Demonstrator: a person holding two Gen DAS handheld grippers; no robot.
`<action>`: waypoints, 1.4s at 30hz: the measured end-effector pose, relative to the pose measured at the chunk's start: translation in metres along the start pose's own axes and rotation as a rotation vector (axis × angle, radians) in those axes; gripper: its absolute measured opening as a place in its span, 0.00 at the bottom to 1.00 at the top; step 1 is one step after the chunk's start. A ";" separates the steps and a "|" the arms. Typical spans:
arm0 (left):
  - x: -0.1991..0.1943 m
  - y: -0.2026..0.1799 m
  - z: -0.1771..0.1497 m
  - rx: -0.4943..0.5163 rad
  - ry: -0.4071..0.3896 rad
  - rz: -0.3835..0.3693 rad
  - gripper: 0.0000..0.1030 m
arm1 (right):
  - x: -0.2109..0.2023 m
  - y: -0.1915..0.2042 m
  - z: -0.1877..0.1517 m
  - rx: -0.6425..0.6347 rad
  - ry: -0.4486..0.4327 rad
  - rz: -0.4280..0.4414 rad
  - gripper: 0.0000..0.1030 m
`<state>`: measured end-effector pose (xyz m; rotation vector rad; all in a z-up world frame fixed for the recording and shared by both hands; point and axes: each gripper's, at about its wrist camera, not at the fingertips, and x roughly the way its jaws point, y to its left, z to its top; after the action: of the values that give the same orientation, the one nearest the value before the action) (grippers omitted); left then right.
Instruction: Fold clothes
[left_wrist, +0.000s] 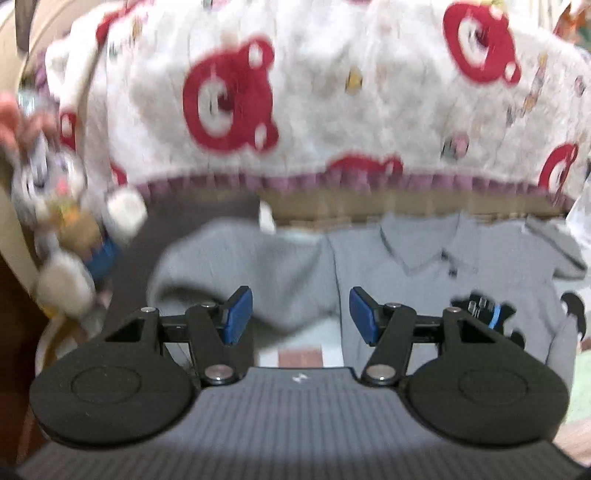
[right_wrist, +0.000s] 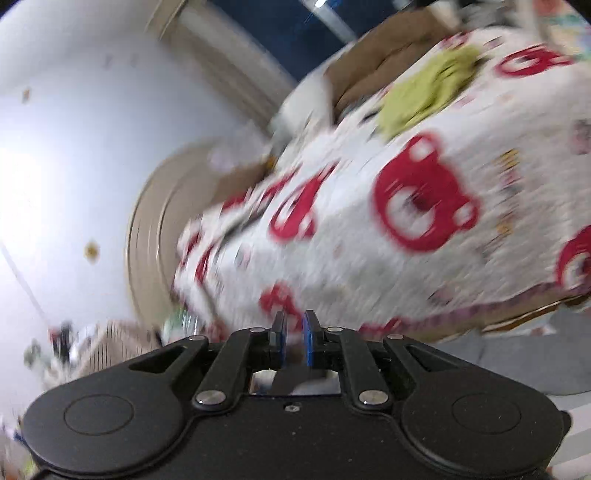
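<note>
Left gripper (left_wrist: 301, 314), fingers apart, hovers above the grey shirt (left_wrist: 424, 266), sleeve folded in; right gripper (right_wrist: 294, 332) nearly closed, seemingly empty.

A pale covering (left_wrist: 300, 354), patched in white, pink and, toward its right edge, soft green, carries the scene; blur makes it impossible to tell whether it is a bed or a floor mat. A grey collared shirt (left_wrist: 424, 258) lies directly on it, front up and collar toward the far edge, spread across most of the visible width with one sleeve bunched to the left. A black figure print (left_wrist: 574, 312) shows on the shirt near the right edge. Along the far edge stands a cardboard box (left_wrist: 406, 202), touching the shirt's collar end and draped in a white blanket with red bear faces (left_wrist: 332, 110).
</note>
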<state>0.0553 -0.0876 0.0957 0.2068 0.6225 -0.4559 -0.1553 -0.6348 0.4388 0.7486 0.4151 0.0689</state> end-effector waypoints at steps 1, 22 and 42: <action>-0.008 0.002 0.012 0.012 -0.022 -0.005 0.56 | -0.013 -0.020 0.004 0.019 -0.025 0.003 0.14; 0.174 -0.188 -0.107 0.458 0.614 -0.469 0.58 | 0.261 -0.186 -0.431 -0.571 0.770 -0.182 0.45; 0.056 -0.196 -0.094 1.024 0.351 -0.515 0.59 | 0.197 -0.250 -0.511 -0.552 1.070 -0.330 0.30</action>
<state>-0.0452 -0.2494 -0.0231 1.1326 0.7390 -1.2386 -0.1955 -0.4476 -0.1316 0.0258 1.4633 0.2644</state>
